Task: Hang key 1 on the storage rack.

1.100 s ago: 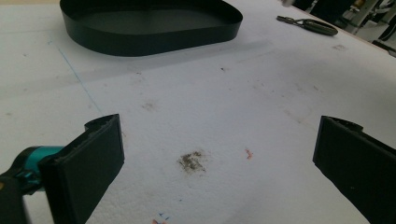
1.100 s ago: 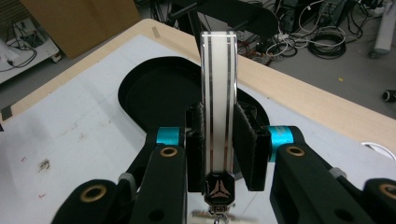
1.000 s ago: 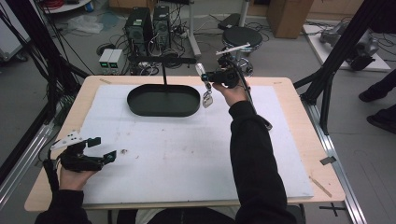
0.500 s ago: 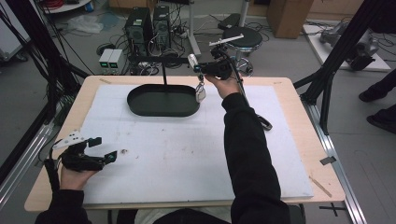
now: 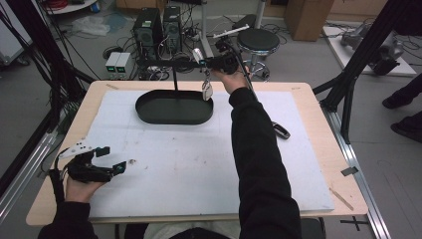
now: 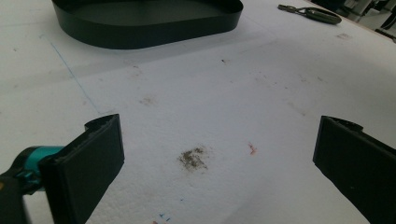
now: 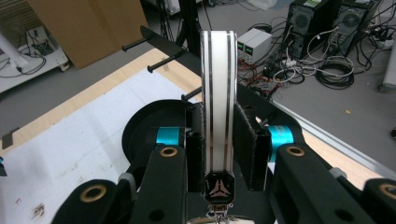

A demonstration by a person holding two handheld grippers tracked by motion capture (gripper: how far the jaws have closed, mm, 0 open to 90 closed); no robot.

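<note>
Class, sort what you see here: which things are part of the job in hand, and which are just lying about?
In the job: right gripper, white key fob clamped in it, black rack with pegs, black tray.

Lying about: dark key fob on the mat, left gripper open and idle.

Left claw (image 5: 110, 159) low, jaws spread wide; right claw (image 5: 200, 56) outstretched, jaws pinched together.

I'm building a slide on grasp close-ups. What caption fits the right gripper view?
Right gripper clamps a white key fob upright, near the black rack's pegs.
</note>
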